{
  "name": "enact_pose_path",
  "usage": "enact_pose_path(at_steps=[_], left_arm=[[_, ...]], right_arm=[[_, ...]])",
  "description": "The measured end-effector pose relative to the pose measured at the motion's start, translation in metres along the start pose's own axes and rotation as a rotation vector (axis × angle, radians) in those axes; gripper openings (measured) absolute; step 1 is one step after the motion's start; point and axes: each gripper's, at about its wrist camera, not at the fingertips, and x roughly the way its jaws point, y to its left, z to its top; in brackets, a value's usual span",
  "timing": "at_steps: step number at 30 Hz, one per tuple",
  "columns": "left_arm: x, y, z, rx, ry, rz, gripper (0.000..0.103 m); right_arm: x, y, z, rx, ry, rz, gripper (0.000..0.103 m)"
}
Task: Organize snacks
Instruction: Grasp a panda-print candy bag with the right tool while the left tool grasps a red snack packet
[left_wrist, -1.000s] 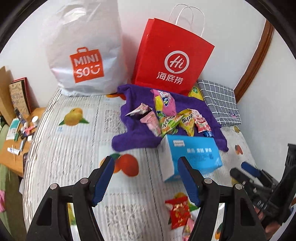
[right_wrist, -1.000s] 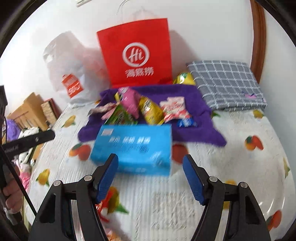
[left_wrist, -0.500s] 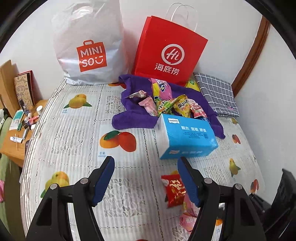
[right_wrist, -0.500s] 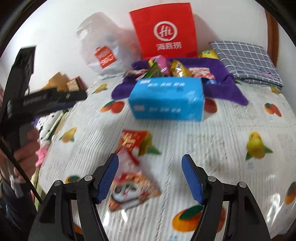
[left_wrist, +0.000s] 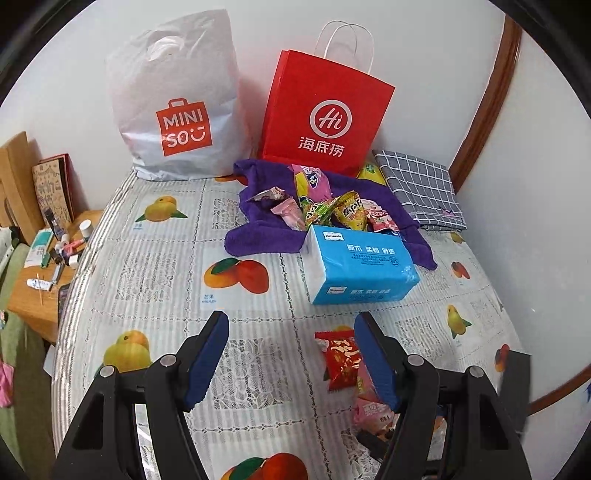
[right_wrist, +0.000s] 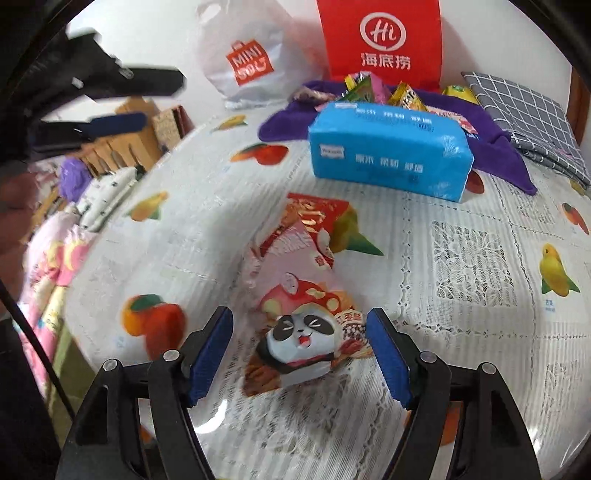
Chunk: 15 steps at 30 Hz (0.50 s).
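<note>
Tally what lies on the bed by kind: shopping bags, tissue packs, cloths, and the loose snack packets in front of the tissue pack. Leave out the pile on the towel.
Shopping bags: 2 (white bag, red bag)
Tissue packs: 1 (blue pack)
Cloths: 2 (purple towel, grey checked cloth)
Loose snack packets: 3 (red packet, pink packet, panda packet)
Total: 8
</note>
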Motion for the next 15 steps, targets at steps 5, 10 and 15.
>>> enact_pose_path(at_steps=[5,10,15], left_arm=[[0.005,0.003,-0.002,0.003,0.008,0.005,0.069],[0.02,0.01,-0.003,-0.014,0.031,0.003,0.069],[0.045,0.011,-0.01,-0.017,0.079,0.005,0.069]], right_arm=[[0.01,-0.007,0.001,0.027,-0.008,-0.008,0.07],[0.002,-0.014,0.002,0.04,-0.03,0.022,0.058],[-0.021,-0.024,0.007,0.062,-0.087,0.033,0.058]])
